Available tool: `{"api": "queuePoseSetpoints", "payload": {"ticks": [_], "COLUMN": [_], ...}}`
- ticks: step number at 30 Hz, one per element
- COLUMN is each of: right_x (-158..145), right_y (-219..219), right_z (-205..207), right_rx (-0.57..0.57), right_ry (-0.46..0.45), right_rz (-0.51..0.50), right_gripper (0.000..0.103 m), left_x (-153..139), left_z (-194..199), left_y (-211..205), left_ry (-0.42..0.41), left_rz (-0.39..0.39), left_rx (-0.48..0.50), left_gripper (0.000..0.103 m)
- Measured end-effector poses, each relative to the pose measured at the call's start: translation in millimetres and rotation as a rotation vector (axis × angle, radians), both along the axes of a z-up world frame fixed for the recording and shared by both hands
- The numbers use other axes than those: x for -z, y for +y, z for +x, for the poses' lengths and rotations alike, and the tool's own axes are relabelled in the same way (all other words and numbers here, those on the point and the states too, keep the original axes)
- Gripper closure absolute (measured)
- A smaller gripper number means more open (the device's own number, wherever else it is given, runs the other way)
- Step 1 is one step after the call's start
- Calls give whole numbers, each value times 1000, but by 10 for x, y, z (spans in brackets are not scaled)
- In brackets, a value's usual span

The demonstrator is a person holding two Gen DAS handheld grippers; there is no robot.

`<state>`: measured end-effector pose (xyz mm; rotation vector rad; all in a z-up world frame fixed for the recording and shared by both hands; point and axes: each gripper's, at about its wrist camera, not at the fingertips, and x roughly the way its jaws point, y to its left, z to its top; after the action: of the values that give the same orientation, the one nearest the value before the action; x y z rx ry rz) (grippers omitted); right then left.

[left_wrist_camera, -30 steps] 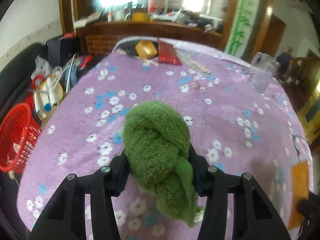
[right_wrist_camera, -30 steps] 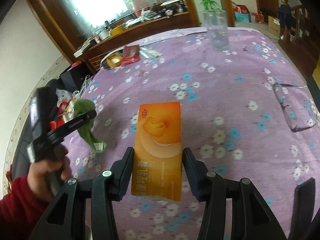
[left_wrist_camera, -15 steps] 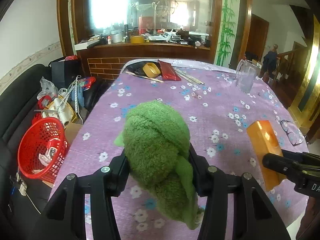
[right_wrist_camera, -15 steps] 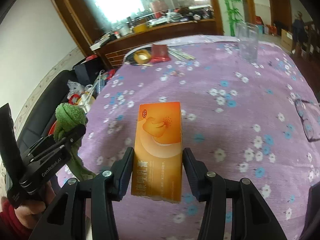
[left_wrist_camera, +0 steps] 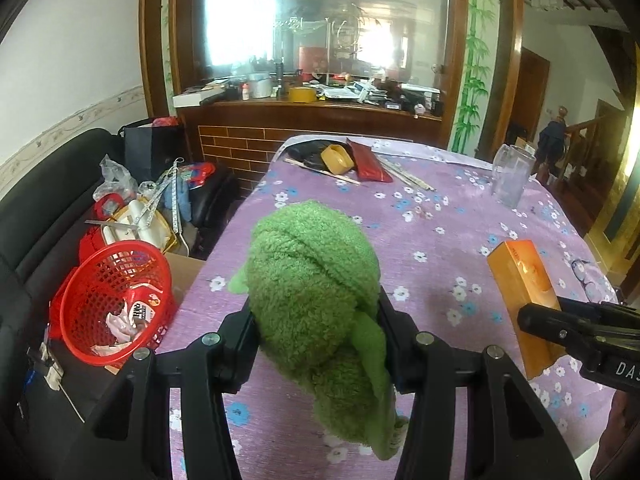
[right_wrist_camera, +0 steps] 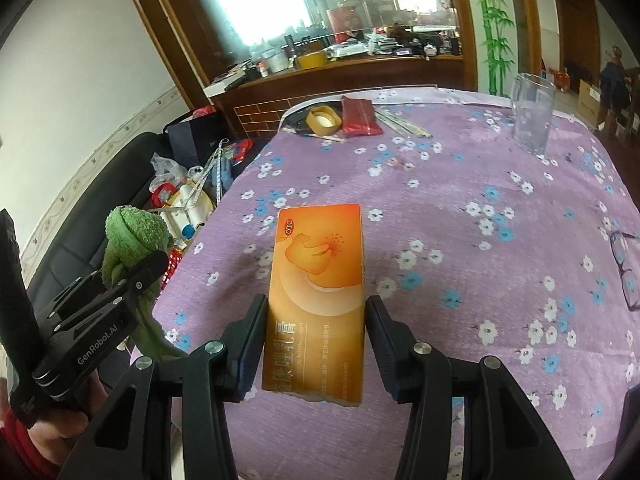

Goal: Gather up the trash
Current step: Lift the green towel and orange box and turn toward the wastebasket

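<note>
- A red basket (left_wrist_camera: 116,300) (wrappers inside) is seen on the floor off the table's left edge.
- A green cloth (left_wrist_camera: 316,280) is pinched by the left gripper (left_wrist_camera: 316,320) above the table's (left_wrist_camera: 440,240) near-left edge.
- An orange box (right_wrist_camera: 316,304) is clamped upright by the right gripper (right_wrist_camera: 316,340) above the near edge.
- A glass (right_wrist_camera: 532,116) is stood at the far right corner.

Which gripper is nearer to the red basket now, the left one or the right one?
Left. The left gripper, shut on the green cloth, is above the table edge just beside the red basket. The right gripper, holding the orange box, is further in over the table.
</note>
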<state>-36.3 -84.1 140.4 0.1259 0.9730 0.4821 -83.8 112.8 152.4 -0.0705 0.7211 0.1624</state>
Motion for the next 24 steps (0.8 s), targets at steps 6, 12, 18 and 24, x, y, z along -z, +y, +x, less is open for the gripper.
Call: {"api": "queuePoseSetpoints", "payload": {"ticks": [6,12,18,24], "right_x": [-45,-50,-25,9], "right_y": [134,330,517,689], "right_z": [15,17,-10,-31], "right_rx": [-27,-77,-125,-164], "right_ry": [-15,-18,-13,-2], "right_rz": [1,-5,-11,-18], "right_gripper": [50,50,49,49], "left_x": [-14,7,33,58], "left_z": [-44,-119,-181,-232], "left_y": [137,301,448,577], "left_ry": [-3,2,8,9], "left_rz": [3,-4,-8,-11], "left_rx": [-39,-85,-123,-153], "left_gripper": [53,53,53,53]}}
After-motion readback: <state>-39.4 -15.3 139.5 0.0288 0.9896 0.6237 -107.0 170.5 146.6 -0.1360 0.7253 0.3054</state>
